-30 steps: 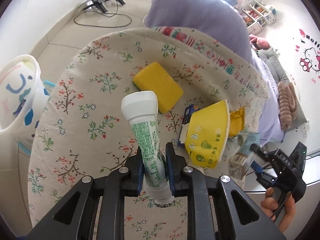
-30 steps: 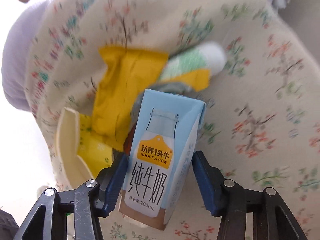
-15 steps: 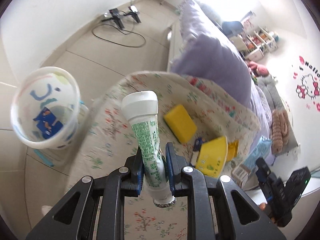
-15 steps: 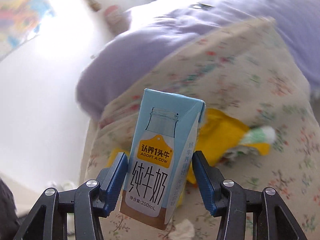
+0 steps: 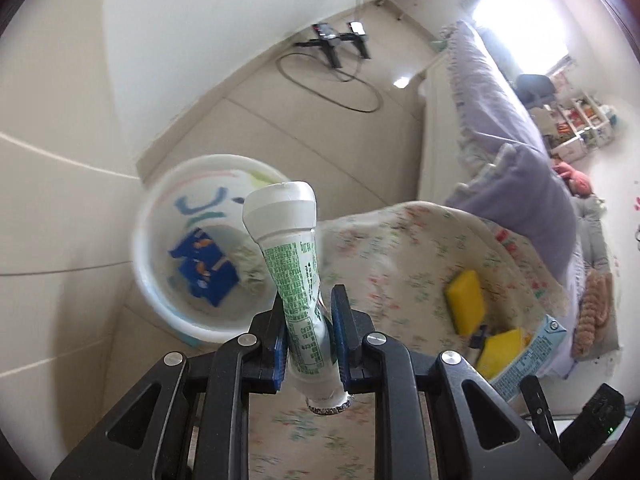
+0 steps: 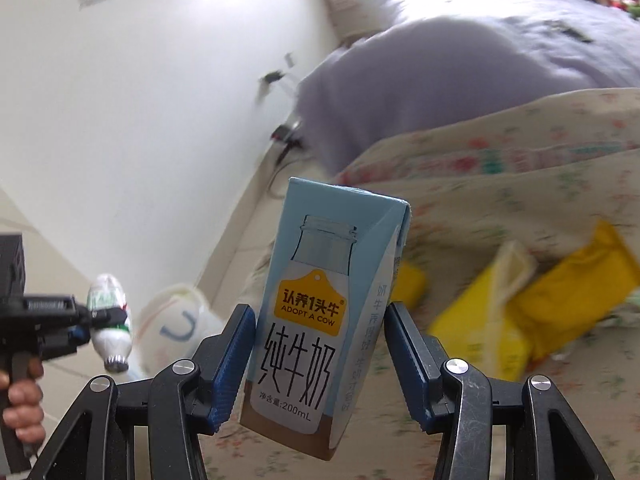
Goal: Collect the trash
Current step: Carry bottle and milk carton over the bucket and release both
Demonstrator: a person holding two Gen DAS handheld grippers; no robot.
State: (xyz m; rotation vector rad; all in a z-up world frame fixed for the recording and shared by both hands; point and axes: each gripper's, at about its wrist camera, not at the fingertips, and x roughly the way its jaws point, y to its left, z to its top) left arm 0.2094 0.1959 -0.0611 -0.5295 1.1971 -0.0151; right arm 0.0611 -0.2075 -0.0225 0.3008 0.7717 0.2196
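The left gripper (image 5: 308, 332) is clamped narrowly on a small white plastic bottle with green print (image 5: 294, 264), carried in the air in front of a round white plastic bin with blue and pink scribbles (image 5: 160, 288) standing on the tiled floor beside the bed; a blue wrapper (image 5: 204, 266) lies inside it. The right gripper (image 6: 320, 356) stands about half open, its blue pads pressed on a pale blue 200 mL milk carton (image 6: 320, 308), held above the floral bedspread's (image 6: 520, 168) near edge. A yellow sponge (image 5: 466, 302) and a yellow paper cup (image 6: 480, 320) lie towards that edge.
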